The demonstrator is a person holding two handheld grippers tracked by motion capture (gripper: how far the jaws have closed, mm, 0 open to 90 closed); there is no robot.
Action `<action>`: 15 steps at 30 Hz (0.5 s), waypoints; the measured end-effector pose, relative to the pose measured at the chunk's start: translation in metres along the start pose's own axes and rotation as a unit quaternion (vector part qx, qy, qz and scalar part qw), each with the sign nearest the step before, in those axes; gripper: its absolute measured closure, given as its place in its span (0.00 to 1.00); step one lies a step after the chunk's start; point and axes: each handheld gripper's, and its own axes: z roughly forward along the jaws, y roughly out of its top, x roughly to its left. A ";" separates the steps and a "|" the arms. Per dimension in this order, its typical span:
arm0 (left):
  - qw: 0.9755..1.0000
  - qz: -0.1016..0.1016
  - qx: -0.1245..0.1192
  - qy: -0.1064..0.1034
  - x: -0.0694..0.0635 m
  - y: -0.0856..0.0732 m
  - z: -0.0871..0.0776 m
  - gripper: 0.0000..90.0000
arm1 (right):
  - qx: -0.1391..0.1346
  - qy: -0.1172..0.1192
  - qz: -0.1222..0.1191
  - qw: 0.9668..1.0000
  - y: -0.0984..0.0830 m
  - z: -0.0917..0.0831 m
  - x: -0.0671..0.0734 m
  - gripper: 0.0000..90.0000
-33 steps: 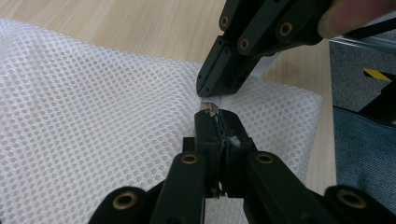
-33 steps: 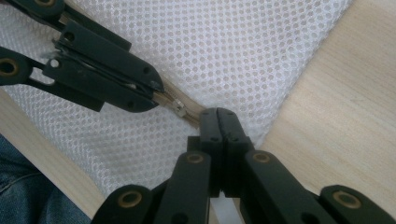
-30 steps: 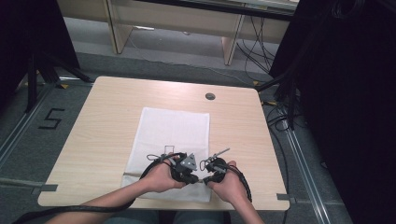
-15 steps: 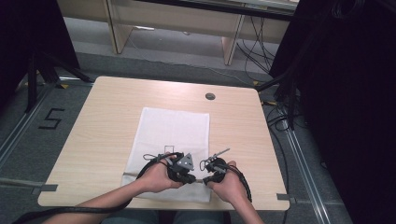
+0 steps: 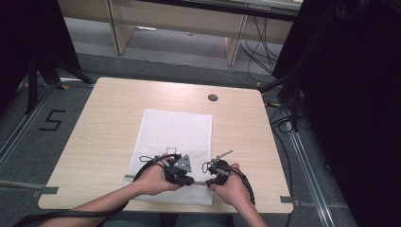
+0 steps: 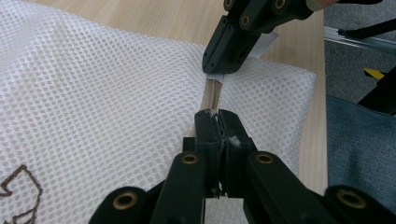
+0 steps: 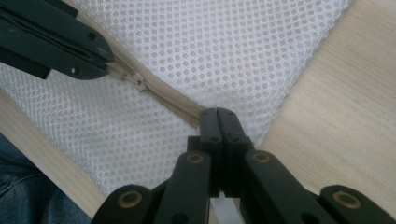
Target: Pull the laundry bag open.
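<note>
Mesh bag (image 5: 177,137) flat on worktop (image 5: 104,123), zip (image 7: 163,98) at near edge. Left claw (image 6: 218,122) clamped on zip pull, right claw (image 7: 217,116) clamped on zip end. Risks: pull slipping free under tension, mesh snagging in slider, bag dragging sideways.

Left gripper (image 6: 218,122) and right gripper (image 6: 224,70) both pinch the mesh bag's (image 6: 93,93) zipper (image 6: 212,93).
</note>
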 end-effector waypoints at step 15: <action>1.000 0.001 -0.002 0.002 0.001 -0.004 -0.007 0.97 | -0.005 0.003 -0.012 1.000 0.000 0.001 -0.002 1.00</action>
